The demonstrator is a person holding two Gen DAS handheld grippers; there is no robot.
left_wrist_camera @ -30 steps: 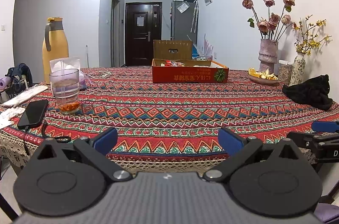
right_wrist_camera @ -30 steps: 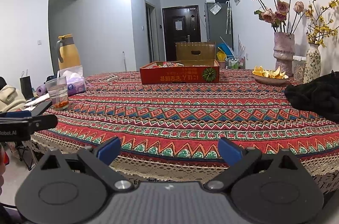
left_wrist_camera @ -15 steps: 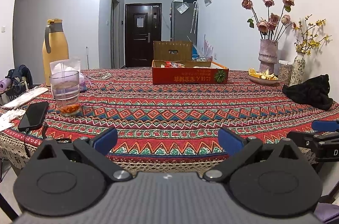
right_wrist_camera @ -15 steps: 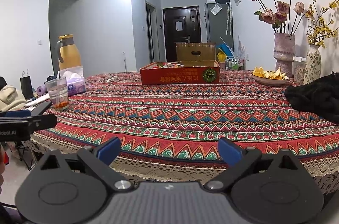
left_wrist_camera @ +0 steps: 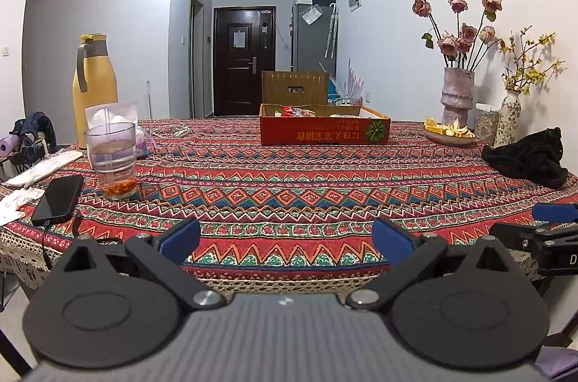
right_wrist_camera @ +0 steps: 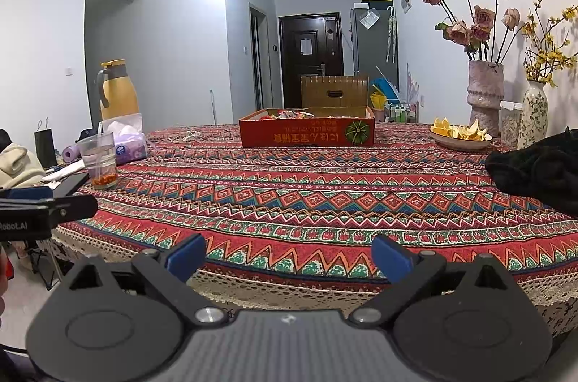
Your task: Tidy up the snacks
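A shallow red cardboard box [left_wrist_camera: 324, 132] [right_wrist_camera: 306, 131] with snack packets [left_wrist_camera: 294, 111] [right_wrist_camera: 292, 114] in it stands at the far side of the patterned table [left_wrist_camera: 289, 187] [right_wrist_camera: 307, 194]. My left gripper [left_wrist_camera: 286, 240] hovers open at the table's near edge, nothing between its blue pads. My right gripper [right_wrist_camera: 288, 258] is open too, just short of the lace-trimmed edge, also holding nothing. Each gripper shows at the side of the other's view. Both are far from the box.
On the left stand a glass [left_wrist_camera: 112, 161], a black phone [left_wrist_camera: 57, 195], a yellow jug [left_wrist_camera: 94, 82] and a tissue pack [right_wrist_camera: 128, 143]. A black cloth [left_wrist_camera: 527, 158], a plate of peels [left_wrist_camera: 449, 132] and two flower vases [left_wrist_camera: 457, 93] sit on the right.
Both views have shifted very slightly; the table and box sit a touch lower in the left wrist view. Both grippers stay open and nothing on the table has moved.
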